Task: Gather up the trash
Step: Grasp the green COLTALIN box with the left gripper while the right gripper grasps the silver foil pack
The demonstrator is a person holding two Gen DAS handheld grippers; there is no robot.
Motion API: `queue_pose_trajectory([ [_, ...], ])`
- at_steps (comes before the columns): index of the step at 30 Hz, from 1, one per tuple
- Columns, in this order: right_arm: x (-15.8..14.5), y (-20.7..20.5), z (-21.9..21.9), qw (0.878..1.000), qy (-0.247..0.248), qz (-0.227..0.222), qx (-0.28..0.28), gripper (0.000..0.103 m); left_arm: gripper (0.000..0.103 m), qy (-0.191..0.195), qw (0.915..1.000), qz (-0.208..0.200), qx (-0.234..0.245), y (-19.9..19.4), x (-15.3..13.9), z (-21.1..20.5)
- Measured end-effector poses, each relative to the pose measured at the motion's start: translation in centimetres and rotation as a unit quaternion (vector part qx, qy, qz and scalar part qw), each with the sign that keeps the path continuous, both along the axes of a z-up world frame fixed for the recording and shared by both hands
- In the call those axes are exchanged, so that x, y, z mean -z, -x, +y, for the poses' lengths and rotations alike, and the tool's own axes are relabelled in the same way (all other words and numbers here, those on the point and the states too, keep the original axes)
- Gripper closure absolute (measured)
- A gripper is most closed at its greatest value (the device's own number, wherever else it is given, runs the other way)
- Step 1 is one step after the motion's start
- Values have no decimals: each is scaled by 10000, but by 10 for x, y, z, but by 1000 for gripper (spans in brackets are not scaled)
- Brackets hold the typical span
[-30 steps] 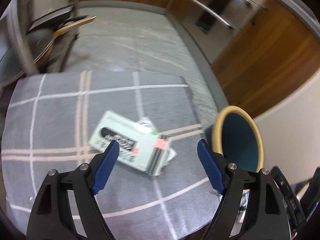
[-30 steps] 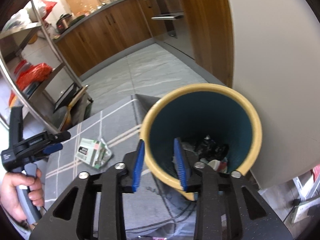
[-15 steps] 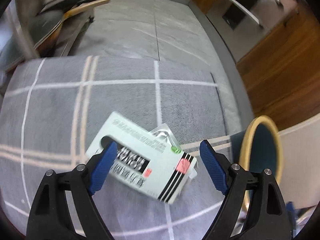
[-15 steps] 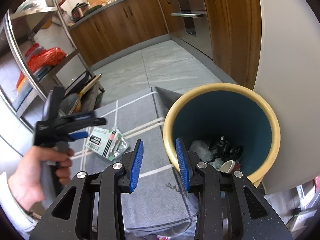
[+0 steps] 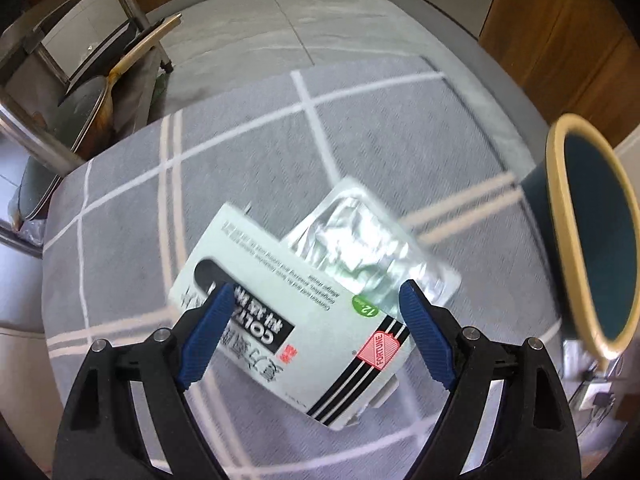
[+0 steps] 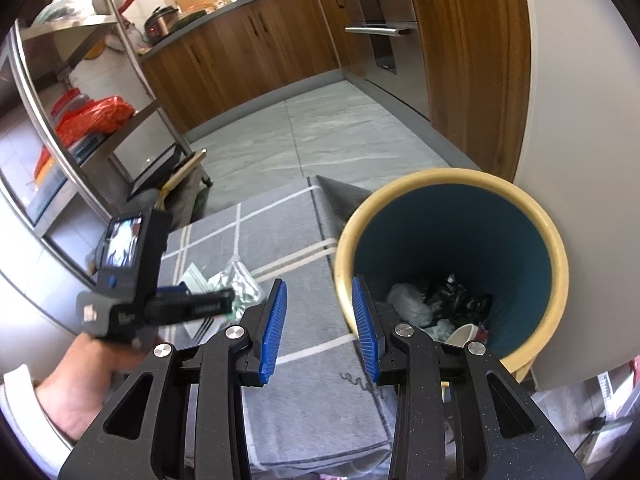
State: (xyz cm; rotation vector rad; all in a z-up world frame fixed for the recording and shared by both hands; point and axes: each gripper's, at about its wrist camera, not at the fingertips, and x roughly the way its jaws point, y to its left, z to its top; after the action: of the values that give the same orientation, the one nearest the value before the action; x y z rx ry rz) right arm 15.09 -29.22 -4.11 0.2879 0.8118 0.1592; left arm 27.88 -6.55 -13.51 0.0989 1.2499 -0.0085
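While left gripper (image 5: 312,336) hangs wide open, empty, straddling medicine box (image 5: 288,312) for pickup, right gripper (image 6: 318,328) waits part-open, empty, beside bin (image 6: 452,184).

**Count of things in view**

One flat medicine box (image 5: 292,312) and one foil blister pack (image 5: 360,240) lie on one grey checked mat (image 5: 240,160). One blue bin (image 6: 452,264) with a yellow rim stands at the mat's edge. Two grippers show: the left gripper (image 5: 316,332) and the right gripper (image 6: 318,328), each with two blue pads. One hand (image 6: 80,384) is visible. One metal rack (image 6: 80,80) stands by the floor.
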Motion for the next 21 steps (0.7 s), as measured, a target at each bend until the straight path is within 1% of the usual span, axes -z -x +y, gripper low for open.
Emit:
queue_pose_trajectory([
  [4, -2, 0, 3, 10000, -48, -16, -31, 67, 20, -119, 9998, 114, 71, 22, 4, 12],
  [10, -2, -2, 9, 9999, -148, -16, -80, 67, 20, -39, 9998, 178, -52, 43, 4, 34],
  [15, -2, -2, 16, 9997, -181, -8, -136, 67, 20, 291, 9987, 186, -368, 49, 0, 55],
  [19, -2, -2, 18, 9997, -179, 1, -170, 67, 19, 308, 9984, 183, -446, 46, -1, 62],
  [21, 0, -2, 18, 9996, -191, 32, -199, 67, 16, 307, 9981, 194, -490, 41, 1, 65],
])
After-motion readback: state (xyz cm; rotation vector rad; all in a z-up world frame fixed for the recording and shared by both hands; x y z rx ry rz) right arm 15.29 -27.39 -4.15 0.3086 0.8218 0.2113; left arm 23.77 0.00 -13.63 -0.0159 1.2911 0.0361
